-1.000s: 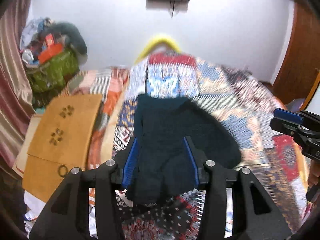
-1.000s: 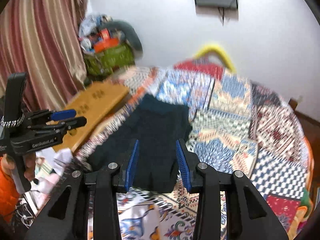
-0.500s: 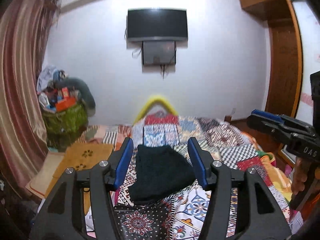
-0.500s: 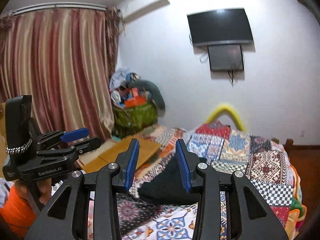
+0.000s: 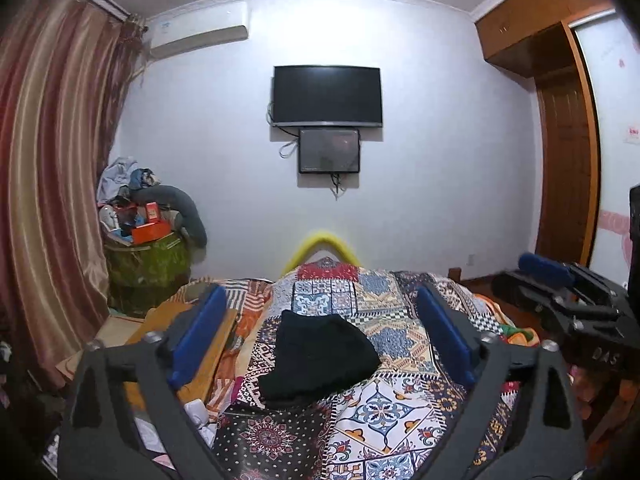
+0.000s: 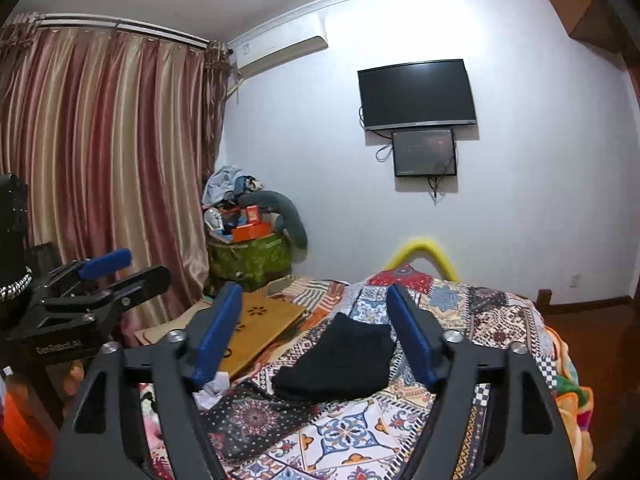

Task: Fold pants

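The dark pants (image 5: pixel 320 354) lie folded in a compact bundle on the patchwork bedspread (image 5: pixel 384 404); they also show in the right wrist view (image 6: pixel 340 360). My left gripper (image 5: pixel 320 332) is open and empty, held well back from and above the pants. My right gripper (image 6: pixel 316 332) is open and empty too, also back from the bed. The right gripper shows at the right edge of the left wrist view (image 5: pixel 560 292). The left gripper shows at the left of the right wrist view (image 6: pixel 104 280).
A wooden lap desk (image 6: pixel 260 328) lies left of the bed. A green basket piled with clutter (image 5: pixel 148 252) stands by the striped curtain (image 5: pixel 52 184). A TV (image 5: pixel 326 96) hangs on the far wall. A wooden wardrobe (image 5: pixel 560 152) stands at right.
Both grippers have pulled back and up from just over the pants, and their jaws have opened wider. The pants stay folded on the bed.
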Demonstrator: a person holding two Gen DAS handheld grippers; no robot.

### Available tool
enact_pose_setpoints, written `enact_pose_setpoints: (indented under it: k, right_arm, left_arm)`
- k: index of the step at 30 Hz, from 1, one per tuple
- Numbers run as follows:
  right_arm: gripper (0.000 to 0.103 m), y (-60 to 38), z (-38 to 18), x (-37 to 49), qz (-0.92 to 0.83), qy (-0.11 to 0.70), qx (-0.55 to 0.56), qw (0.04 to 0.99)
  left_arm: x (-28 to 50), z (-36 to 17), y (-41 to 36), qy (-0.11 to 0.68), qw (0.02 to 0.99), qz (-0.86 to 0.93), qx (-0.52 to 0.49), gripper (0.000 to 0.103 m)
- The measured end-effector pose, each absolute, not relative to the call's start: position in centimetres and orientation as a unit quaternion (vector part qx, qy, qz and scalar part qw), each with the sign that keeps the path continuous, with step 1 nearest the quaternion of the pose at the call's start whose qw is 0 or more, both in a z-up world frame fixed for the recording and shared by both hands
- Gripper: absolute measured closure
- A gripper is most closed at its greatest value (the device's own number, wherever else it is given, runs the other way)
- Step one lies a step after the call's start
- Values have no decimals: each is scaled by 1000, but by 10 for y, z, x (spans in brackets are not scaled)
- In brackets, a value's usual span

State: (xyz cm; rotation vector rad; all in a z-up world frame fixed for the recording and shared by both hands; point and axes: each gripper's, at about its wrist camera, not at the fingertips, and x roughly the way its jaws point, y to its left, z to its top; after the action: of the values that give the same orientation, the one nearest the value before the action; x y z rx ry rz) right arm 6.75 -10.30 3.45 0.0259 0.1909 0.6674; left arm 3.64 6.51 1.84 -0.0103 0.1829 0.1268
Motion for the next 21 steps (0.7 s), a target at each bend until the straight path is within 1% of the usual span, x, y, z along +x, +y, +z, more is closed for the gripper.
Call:
enact_pose_setpoints:
  k: [2, 3, 5, 8, 21]
  right_arm:
    - [18, -103, 34, 69, 321, 100, 8, 942]
    - [16, -103, 33, 69, 317, 101, 5, 943]
    - [9, -103, 33, 68, 308, 99, 0, 946]
    - [4, -104, 33, 66, 300, 95, -1, 949]
    - [2, -107, 28, 61, 304, 103, 2, 947]
  left_arm:
    - [36, 16, 68, 92, 994, 63, -13, 0]
    - [37, 15, 68, 94, 994, 62, -15, 0]
    - [37, 12, 68, 97, 993, 62, -16, 0]
    - [37, 8, 67, 101, 993, 61, -21, 0]
    - [42, 1, 76, 115, 990, 67, -47, 0]
